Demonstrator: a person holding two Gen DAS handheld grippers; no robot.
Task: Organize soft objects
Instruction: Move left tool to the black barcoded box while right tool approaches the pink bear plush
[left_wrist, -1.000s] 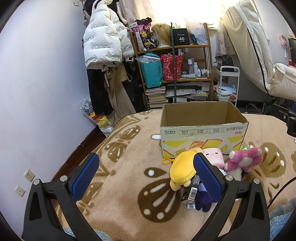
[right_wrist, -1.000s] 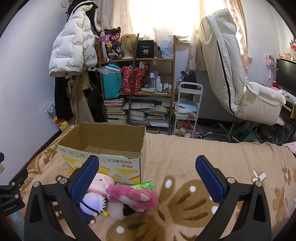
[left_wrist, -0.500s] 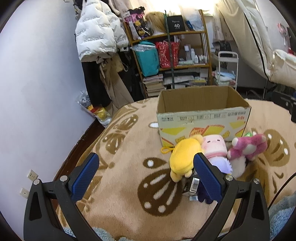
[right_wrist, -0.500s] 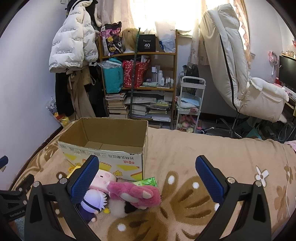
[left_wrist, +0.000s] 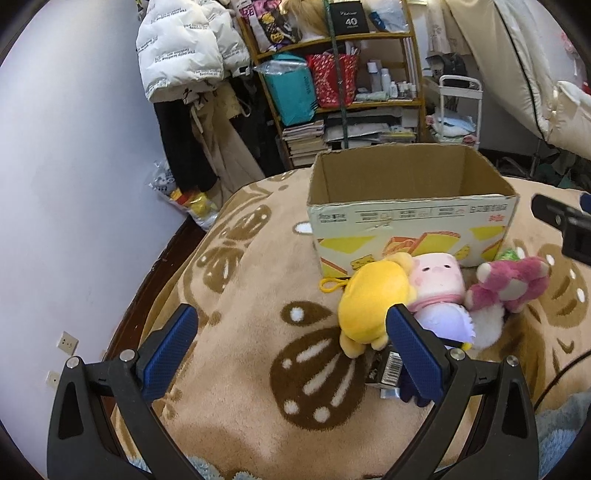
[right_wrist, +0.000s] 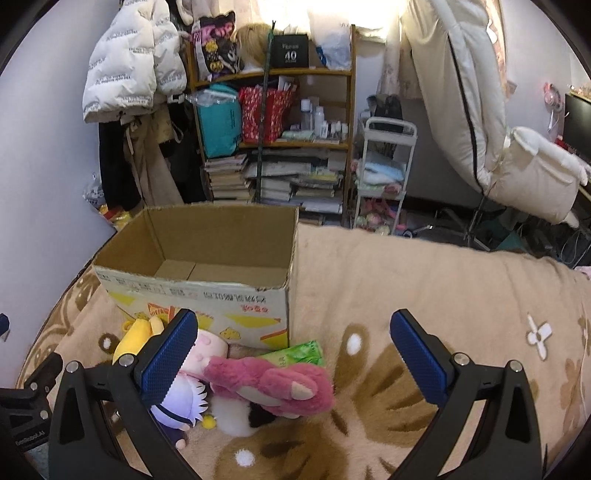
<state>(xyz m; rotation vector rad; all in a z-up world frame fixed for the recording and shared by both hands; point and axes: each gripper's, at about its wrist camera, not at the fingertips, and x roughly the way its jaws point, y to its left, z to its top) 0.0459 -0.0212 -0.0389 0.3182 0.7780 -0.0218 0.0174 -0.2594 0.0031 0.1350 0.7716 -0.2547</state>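
An empty open cardboard box (left_wrist: 410, 218) (right_wrist: 199, 291) stands on a tan blanket. Against its front lie several plush toys: a yellow one (left_wrist: 373, 302) (right_wrist: 135, 338), a pale pink pig (left_wrist: 437, 282) (right_wrist: 207, 356), a magenta bear (left_wrist: 509, 286) (right_wrist: 280, 382) and a purple-white doll (left_wrist: 445, 325) (right_wrist: 181, 404). My left gripper (left_wrist: 291, 350) is open, its right finger just in front of the yellow plush. My right gripper (right_wrist: 293, 354) is open above the magenta bear, holding nothing.
A green packet (right_wrist: 295, 354) lies by the box corner, and a small barcoded box (left_wrist: 389, 369) sits under the plush pile. Beyond the bed edge are a cluttered wooden shelf (right_wrist: 273, 140), hanging coats (left_wrist: 188, 74), a white cart (right_wrist: 384, 173) and a cream recliner chair (right_wrist: 498, 122).
Both grippers have moved forward and lower toward the plush pile and box, which now look larger. Both stay open; no toy has moved.
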